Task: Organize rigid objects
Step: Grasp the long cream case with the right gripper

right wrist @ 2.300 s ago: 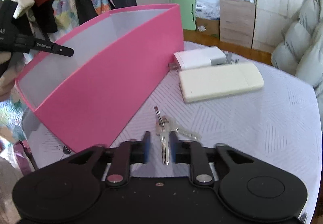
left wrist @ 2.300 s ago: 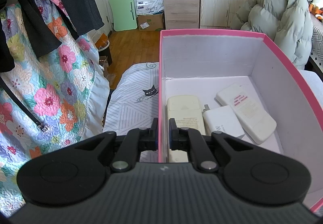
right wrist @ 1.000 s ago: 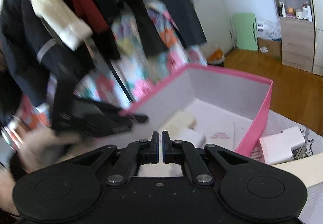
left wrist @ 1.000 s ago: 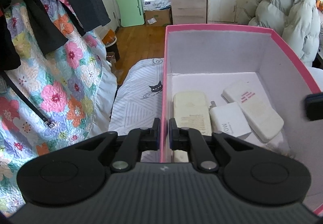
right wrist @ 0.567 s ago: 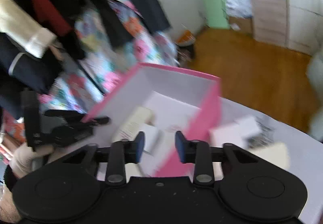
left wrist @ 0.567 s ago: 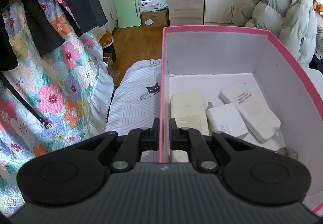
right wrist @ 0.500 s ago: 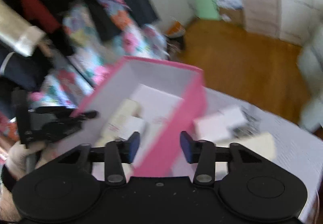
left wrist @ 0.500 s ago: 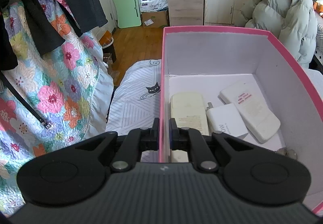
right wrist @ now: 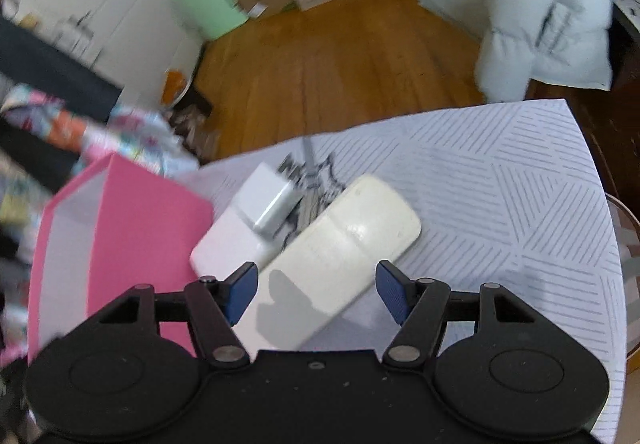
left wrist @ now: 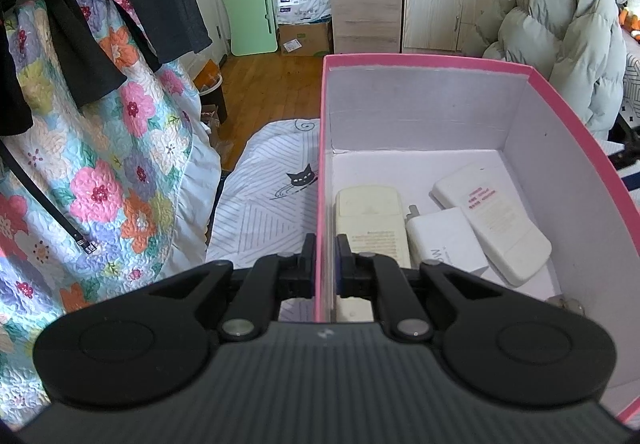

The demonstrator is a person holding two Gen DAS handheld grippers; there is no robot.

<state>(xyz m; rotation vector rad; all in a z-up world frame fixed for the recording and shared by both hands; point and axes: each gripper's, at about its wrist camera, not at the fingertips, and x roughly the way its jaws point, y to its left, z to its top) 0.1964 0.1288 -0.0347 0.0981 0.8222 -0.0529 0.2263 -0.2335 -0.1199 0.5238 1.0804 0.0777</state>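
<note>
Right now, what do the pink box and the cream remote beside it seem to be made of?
The pink box looks like cardboard: thin flat walls, matte pink outside, plain white inside. The cream remote looks like hard moulded plastic, slightly yellowed, with rounded corners and a soft sheen. The picture is blurred, so the finish is uncertain.

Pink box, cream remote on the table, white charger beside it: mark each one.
pink box [left wrist: 400, 61], left wrist view, far rim.
cream remote [right wrist: 344, 240], right wrist view, middle of its top face.
white charger [right wrist: 270, 202], right wrist view, top face of the small block.
</note>
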